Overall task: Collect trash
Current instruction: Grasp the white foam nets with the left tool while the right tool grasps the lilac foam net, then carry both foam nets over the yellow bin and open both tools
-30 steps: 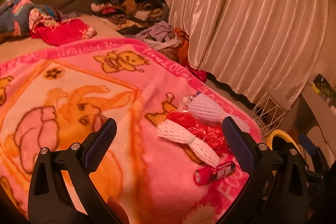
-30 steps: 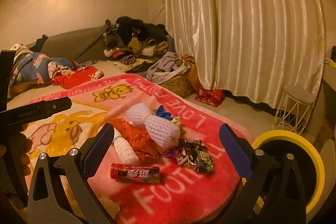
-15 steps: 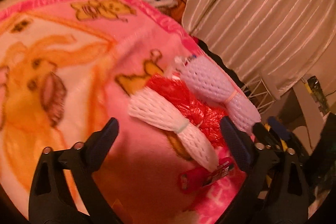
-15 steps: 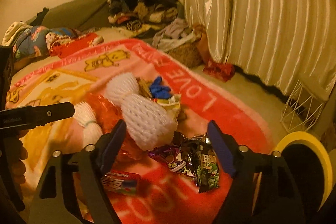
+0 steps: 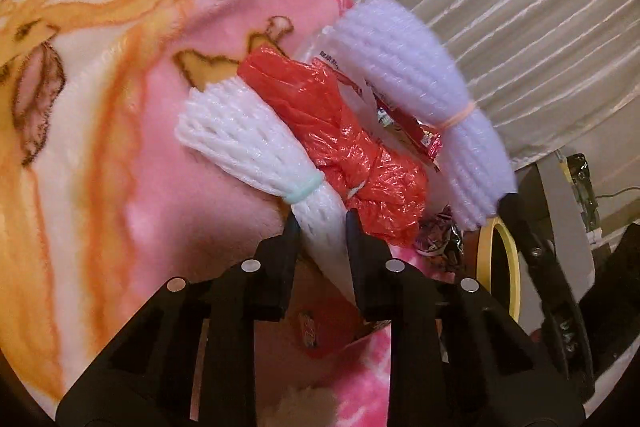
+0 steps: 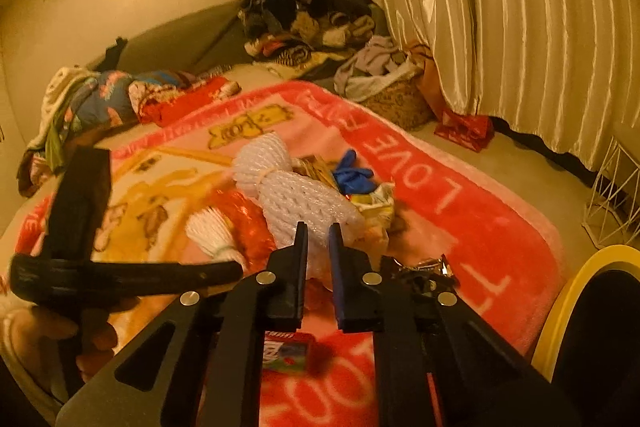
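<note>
Lying on the pink blanket [image 5: 120, 155], the trash pile is bunched near its edge. The left gripper [image 5: 320, 223] is closing on the tail of the small white foam net [image 5: 248, 143], just left of the red plastic bag [image 5: 344, 131]. Right of that bag, the right gripper [image 6: 318, 233] is closing on the large white foam net [image 6: 304, 199].
</note>
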The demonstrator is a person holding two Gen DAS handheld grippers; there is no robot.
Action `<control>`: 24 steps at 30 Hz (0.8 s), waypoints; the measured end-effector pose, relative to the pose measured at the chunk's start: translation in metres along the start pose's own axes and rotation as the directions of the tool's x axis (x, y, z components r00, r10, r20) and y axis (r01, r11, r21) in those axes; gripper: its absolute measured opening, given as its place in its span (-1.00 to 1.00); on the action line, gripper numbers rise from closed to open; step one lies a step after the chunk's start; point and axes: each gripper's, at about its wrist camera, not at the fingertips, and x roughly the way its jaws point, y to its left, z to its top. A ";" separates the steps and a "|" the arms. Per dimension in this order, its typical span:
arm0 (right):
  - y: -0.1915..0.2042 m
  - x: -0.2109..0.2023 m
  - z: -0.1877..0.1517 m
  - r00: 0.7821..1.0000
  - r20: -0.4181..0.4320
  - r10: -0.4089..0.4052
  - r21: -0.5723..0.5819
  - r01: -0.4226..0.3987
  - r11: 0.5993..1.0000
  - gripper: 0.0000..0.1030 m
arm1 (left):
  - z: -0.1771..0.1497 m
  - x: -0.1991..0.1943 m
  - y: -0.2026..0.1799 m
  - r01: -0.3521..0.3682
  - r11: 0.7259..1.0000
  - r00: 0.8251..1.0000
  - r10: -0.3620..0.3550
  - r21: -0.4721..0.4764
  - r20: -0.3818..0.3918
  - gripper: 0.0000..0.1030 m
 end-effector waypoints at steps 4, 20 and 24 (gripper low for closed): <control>0.005 -0.016 0.004 0.999 0.054 -0.008 0.008 0.007 1.000 -0.80 | 0.002 -0.019 -0.005 -0.022 0.999 0.998 0.021 0.026 0.054 -0.77; -0.020 -0.085 -0.008 0.978 0.163 -0.131 0.099 0.116 0.988 -0.81 | -0.008 -0.086 -0.069 -0.035 0.977 0.976 -0.011 0.209 0.218 -0.78; -0.032 -0.103 -0.018 0.970 0.171 -0.170 0.141 0.147 0.979 -0.81 | -0.010 -0.079 -0.090 -0.018 0.966 0.978 -0.036 0.256 0.205 -0.78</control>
